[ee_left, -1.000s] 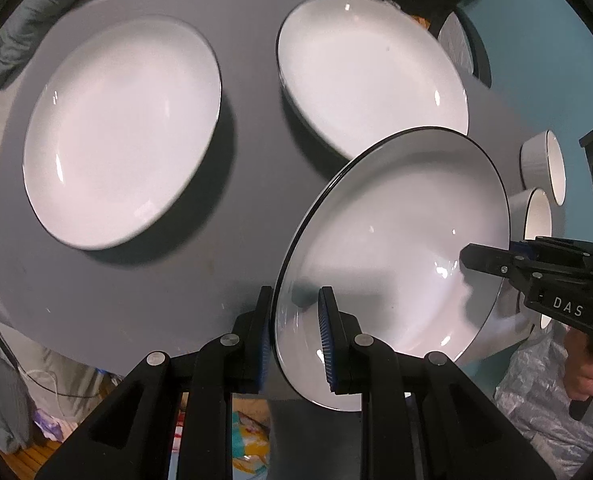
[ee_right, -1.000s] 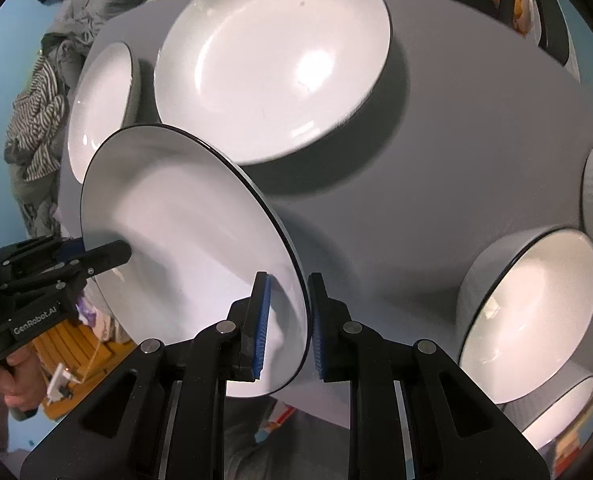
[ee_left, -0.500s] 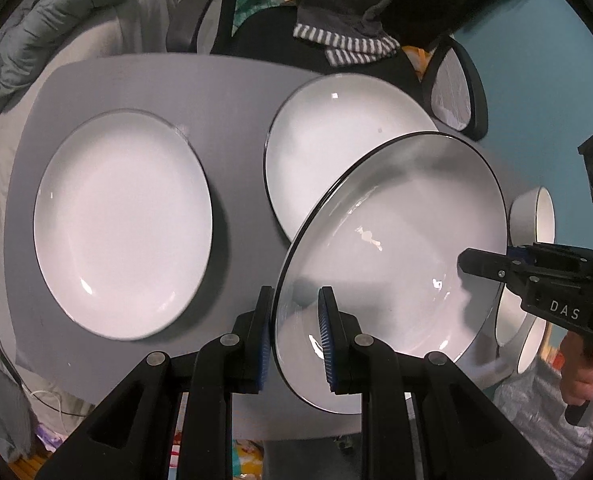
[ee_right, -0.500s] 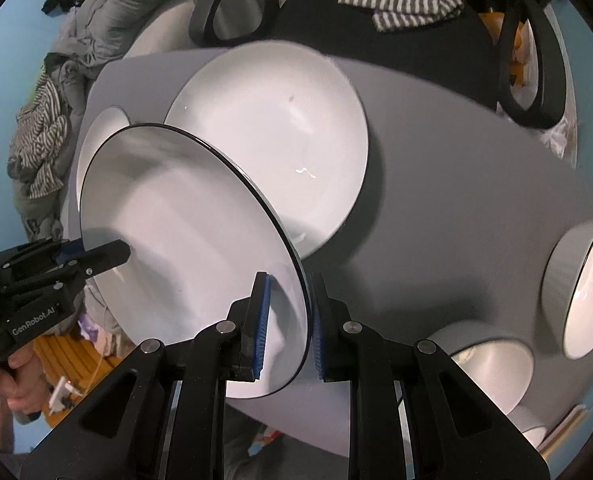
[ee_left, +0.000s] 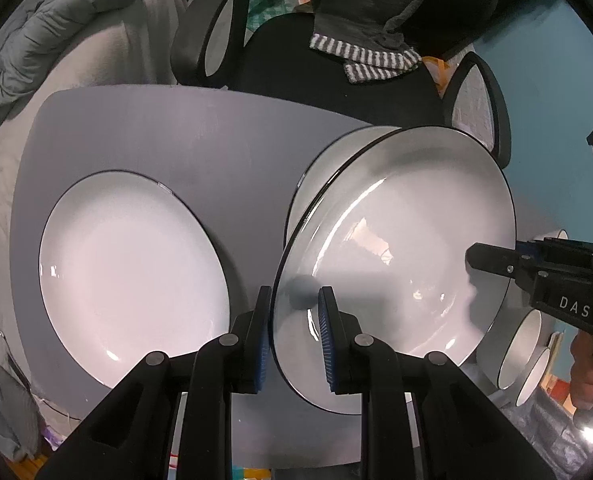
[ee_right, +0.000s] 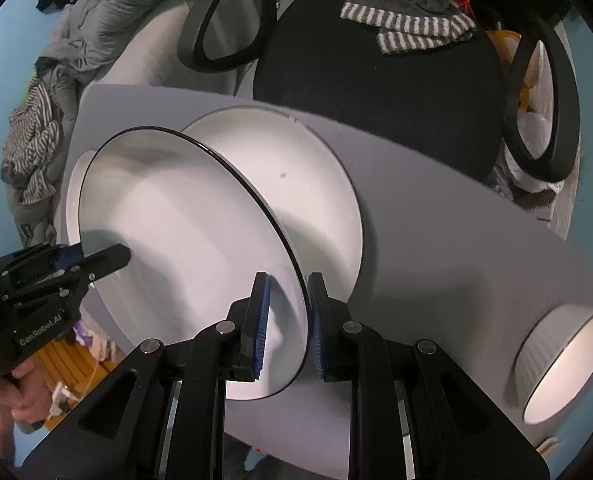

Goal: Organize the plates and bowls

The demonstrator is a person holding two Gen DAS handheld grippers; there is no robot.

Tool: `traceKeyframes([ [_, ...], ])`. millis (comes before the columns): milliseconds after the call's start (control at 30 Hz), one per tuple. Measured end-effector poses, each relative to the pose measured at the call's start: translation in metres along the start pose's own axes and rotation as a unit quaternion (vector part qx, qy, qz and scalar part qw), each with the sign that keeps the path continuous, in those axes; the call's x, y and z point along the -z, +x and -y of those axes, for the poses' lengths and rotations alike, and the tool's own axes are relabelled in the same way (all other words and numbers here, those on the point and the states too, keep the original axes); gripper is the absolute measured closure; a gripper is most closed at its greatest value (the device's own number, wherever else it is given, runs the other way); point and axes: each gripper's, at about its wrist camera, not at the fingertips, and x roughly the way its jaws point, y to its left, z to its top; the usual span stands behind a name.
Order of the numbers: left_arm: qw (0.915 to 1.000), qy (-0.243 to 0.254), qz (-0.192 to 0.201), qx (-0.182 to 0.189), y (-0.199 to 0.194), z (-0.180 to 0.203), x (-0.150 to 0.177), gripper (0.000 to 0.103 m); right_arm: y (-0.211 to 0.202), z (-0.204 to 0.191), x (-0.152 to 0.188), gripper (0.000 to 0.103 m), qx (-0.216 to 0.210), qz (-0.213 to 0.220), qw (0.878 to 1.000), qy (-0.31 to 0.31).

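White letters "DAS" stand on the black plastic body of the right gripper (ee_left: pixel 492 258); "GenRobot.AI" is printed in white on the black left gripper (ee_right: pixel 106 256).

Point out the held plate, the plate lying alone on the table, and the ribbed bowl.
held plate (ee_left: pixel 396 248), left wrist view, its glossy inner face.
lone plate (ee_left: pixel 132 276), left wrist view, its flat centre.
ribbed bowl (ee_right: pixel 536 354), right wrist view, its ribbed outer wall.

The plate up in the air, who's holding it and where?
Both grippers hold the plate by its rim: the left gripper on one edge, the right gripper on the opposite edge.
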Motion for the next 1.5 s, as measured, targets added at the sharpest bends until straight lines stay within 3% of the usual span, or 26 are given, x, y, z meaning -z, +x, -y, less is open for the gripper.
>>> traceKeyframes([
  [1000,0.9993,-0.004,-0.034,-0.017,0.03,0.003,-0.023,0.081,0.023,0.014,-0.031,0.083,0.012,-0.032,0.999,0.019],
  [1067,0.9992,-0.005,-0.034,-0.019,0.03,0.003,-0.024,0.081,0.023,0.015,-0.031,0.079,0.009,-0.034,0.999,0.026],
  [1233,0.9988,-0.003,-0.042,-0.026,0.035,0.008,-0.027,0.076,0.027,0.006,-0.034,0.058,0.015,-0.046,0.998,0.03],
  [1500,0.9971,0.029,-0.037,-0.061,0.032,0.017,-0.024,0.069,0.032,-0.012,-0.034,0.049,0.081,-0.069,0.994,0.02],
])
